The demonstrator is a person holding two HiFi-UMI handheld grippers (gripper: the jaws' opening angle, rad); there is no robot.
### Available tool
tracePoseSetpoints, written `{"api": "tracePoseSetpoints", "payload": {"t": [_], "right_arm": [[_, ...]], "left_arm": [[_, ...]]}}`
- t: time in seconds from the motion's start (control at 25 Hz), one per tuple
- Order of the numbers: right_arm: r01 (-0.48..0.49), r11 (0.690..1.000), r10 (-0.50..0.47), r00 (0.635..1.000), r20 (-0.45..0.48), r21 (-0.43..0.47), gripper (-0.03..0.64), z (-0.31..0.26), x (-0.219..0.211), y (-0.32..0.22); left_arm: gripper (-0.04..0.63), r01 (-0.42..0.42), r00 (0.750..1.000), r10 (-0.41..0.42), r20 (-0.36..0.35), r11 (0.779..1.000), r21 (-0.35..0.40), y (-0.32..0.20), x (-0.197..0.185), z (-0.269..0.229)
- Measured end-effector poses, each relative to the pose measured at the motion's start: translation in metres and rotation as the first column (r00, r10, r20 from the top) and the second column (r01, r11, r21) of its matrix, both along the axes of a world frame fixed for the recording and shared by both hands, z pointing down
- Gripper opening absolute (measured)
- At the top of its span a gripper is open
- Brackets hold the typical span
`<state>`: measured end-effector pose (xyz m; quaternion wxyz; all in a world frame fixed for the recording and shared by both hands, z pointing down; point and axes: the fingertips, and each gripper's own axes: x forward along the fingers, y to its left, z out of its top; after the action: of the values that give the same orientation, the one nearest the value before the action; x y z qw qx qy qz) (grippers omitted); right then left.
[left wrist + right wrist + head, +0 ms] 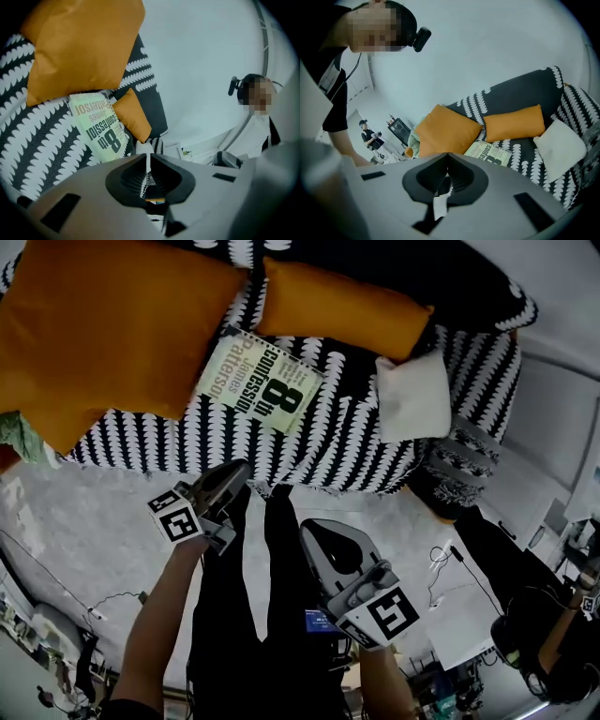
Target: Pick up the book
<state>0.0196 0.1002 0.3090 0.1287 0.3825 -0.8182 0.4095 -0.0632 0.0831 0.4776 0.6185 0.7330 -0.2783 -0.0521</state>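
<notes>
The book (258, 382) lies flat on the black-and-white sofa (347, 446), tucked between a big orange pillow (103, 324) and a smaller one (342, 306); a white pillow (412, 395) sits further along. Only the head view shows both tongs over the pale floor, short of the seat. The left gripper (242, 467) and right gripper (309, 529) are each pressed together, pinching nothing. Only the right gripper view catches a distant standing person (370, 137).
</notes>
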Motion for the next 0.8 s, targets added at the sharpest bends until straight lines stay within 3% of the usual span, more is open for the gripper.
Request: {"api": "tracePoseSetpoints", "payload": {"t": [0.16, 0.28, 0.52, 0.8], "right_arm": [[0.025, 1.0, -0.025, 1.0, 0.009, -0.002, 0.017, 0.018, 0.001, -0.002], [0.027, 1.0, -0.027, 0.999, 0.018, -0.008, 0.017, 0.024, 0.003, -0.005], [0.026, 0.999, -0.025, 0.999, 0.029, -0.021, 0.017, 0.028, 0.014, -0.008], [0.029, 0.999, -0.028, 1.0, 0.012, -0.035, 0.017, 0.045, 0.017, -0.013]], "left_arm": [[0.024, 0.081, 0.996, -0.083, -0.03, 0.994, -0.073, -0.008, -0.002, 0.03], [0.088, 0.118, 0.992, -0.122, -0.036, 0.987, -0.106, -0.013, -0.002, 0.048], [0.138, 0.119, 0.993, -0.12, -0.001, 0.983, -0.139, -0.025, 0.001, 0.072], [0.228, 0.094, 0.995, -0.097, -0.022, 0.986, -0.137, -0.043, 0.006, 0.104]]}}
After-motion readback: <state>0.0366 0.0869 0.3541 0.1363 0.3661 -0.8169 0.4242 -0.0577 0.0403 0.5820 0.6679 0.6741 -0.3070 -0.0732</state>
